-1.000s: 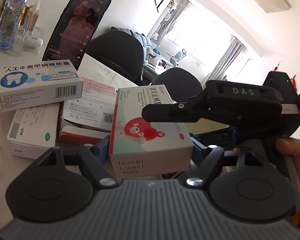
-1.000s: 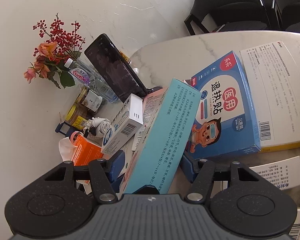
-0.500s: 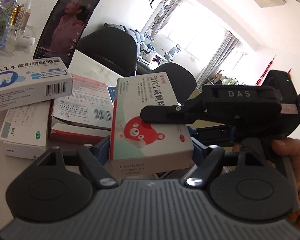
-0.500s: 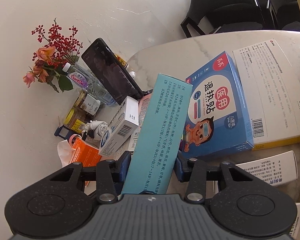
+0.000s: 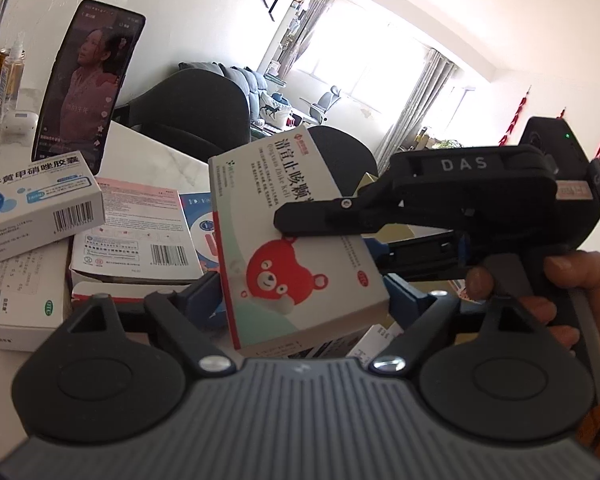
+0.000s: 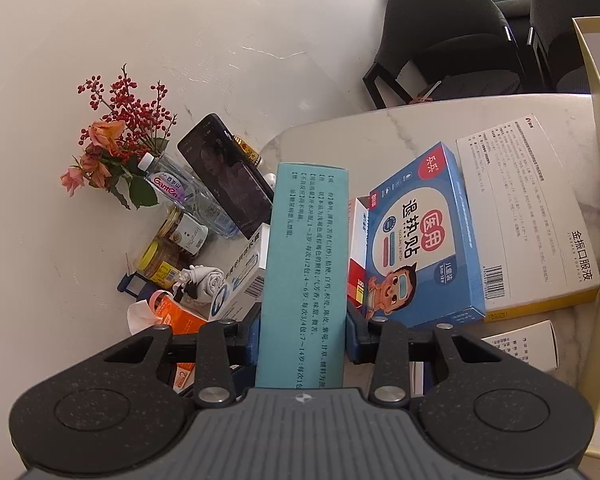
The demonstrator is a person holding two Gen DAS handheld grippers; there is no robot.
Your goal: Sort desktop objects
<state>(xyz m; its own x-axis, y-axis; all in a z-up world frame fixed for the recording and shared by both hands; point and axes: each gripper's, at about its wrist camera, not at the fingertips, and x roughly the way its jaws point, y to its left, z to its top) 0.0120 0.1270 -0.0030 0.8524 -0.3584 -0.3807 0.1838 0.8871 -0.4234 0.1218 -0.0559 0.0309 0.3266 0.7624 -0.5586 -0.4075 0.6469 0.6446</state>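
Observation:
A medicine box with a red bear point(image 5: 296, 248) is held by both grippers at once, above a pile of other boxes. My left gripper point(image 5: 304, 300) is shut on its two long sides. My right gripper point(image 6: 302, 332) is shut on the same box, whose teal side point(image 6: 306, 264) fills the right wrist view. In the left wrist view the right gripper's black finger point(image 5: 332, 216) lies across the top of the box. The box is lifted and tilted.
A blue fever-patch box point(image 6: 424, 240), a white and yellow box point(image 6: 528, 216) and a small white box point(image 6: 524, 344) lie on the marble table point(image 6: 380, 136). A phone point(image 5: 88, 80), bottles point(image 6: 172, 188), jars and flowers point(image 6: 116, 140) stand at the left. Dark chairs point(image 6: 440, 32) stand beyond.
The held box has turned upright in the right wrist view and risen with both grippers. The pile below has not moved.

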